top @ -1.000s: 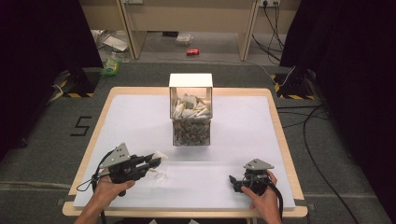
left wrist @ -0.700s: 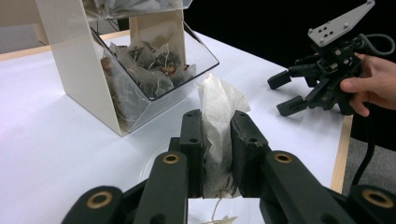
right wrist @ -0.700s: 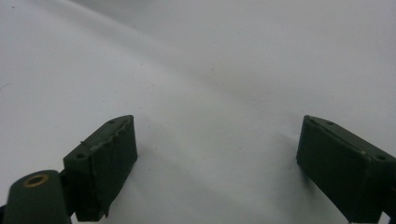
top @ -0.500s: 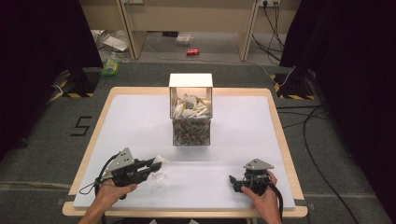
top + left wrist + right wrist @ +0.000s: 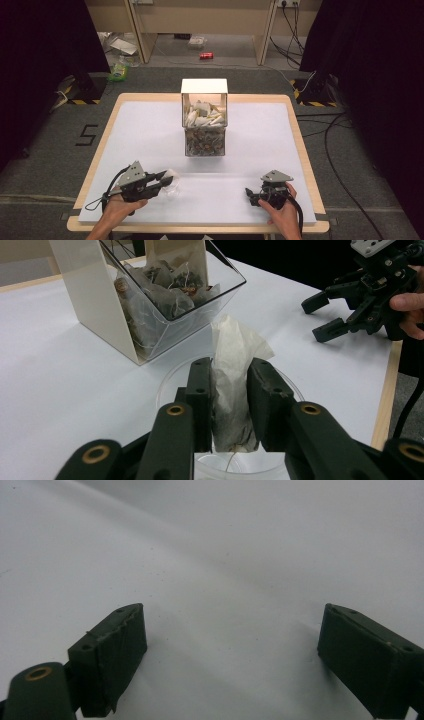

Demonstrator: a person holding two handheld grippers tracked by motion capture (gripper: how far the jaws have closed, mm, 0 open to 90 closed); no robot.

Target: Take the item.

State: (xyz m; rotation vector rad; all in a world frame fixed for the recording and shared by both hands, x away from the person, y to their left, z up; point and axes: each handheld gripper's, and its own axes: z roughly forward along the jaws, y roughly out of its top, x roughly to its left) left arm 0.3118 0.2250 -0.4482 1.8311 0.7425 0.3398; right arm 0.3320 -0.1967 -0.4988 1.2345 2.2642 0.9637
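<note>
The left gripper [image 5: 227, 405] pinches one tea bag [image 5: 232, 385] upright between its jaws, over one clear dish [image 5: 167, 385] at the frame's lower middle. One clear box [image 5: 204, 117] of many tea bags stands at the centre of the table [image 5: 150, 130], bare white sheet all round it. At lower right, the right gripper [image 5: 254, 195] rests wide open and empty, near the front edge.

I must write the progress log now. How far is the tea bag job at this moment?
Done: one tea bag is out of the clear box and clamped in the left claw. In hand: it hangs over the clear dish, apparently not yet released. Left: probably letting it go into the dish; many bags remain in the box. The right claw is open and empty, low over the white table.
</note>
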